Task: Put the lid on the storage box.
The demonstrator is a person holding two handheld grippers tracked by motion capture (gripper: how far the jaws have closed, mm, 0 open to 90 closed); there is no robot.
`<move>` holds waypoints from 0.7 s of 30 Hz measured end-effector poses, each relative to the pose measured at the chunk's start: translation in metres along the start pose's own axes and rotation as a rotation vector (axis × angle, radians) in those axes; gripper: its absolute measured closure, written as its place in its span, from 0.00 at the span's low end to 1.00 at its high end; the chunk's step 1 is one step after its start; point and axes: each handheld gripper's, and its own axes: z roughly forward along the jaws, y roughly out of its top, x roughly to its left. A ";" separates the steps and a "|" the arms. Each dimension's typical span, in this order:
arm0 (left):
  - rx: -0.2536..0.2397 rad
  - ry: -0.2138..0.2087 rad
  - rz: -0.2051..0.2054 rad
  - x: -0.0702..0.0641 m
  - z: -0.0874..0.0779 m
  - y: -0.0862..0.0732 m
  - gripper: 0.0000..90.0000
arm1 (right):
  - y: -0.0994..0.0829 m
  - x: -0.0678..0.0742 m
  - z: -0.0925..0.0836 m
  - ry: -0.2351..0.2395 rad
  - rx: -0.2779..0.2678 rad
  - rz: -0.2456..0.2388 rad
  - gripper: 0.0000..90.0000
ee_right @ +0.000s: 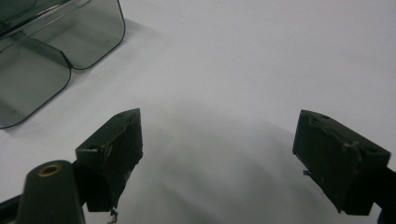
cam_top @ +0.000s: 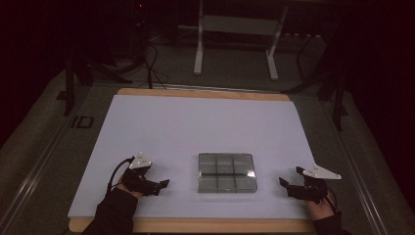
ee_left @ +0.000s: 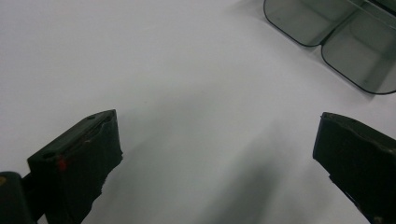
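A clear smoky plastic box with several compartments (cam_top: 227,172) lies flat on the white sheet near the table's front middle. My left gripper (cam_top: 159,187) rests on the sheet to the box's left, jaws wide apart and holding nothing. My right gripper (cam_top: 288,185) sits to the box's right, also open and holding nothing. In the left gripper view, two rounded corners of the box (ee_left: 345,42) lie at the top right, beyond the gripper (ee_left: 217,154). The right gripper view has the box (ee_right: 51,51) at the top left, past the gripper (ee_right: 217,144).
The white sheet (cam_top: 195,127) covers a wooden tabletop (cam_top: 200,93) whose edge runs along the back and front. Behind the table stands a white metal frame (cam_top: 235,44) on a dark floor with cables (cam_top: 151,58).
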 end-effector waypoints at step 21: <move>-0.015 0.117 0.004 -0.005 0.001 -0.007 0.03 | -0.003 0.000 0.002 -0.094 -0.012 0.039 0.17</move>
